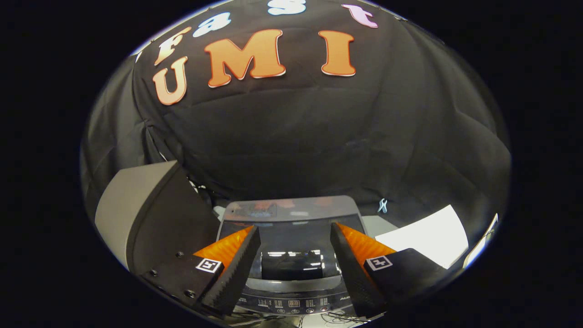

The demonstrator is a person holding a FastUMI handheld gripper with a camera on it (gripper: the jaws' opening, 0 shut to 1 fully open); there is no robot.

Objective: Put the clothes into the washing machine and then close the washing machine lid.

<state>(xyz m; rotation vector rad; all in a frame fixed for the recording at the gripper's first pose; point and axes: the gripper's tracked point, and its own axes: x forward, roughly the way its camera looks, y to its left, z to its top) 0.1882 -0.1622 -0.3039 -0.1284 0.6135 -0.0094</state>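
Observation:
A small grey top-loading washing machine (291, 212) stands just ahead of and below my fingers. Its dark glossy lid (291, 255) lies flat and shut, reflecting light, with the control panel (291, 304) at its near edge. My gripper (295, 237) hovers above the lid, open, its two orange-and-black fingers spread wide with nothing between them. No clothes are visible.
A large grey box-like object (136, 214) stands close to the left of the machine. A white sheet (428, 239) lies on the surface to the right. The black cloth wall (296, 136) hangs right behind the machine. Thin cables (337, 316) lie by the control panel.

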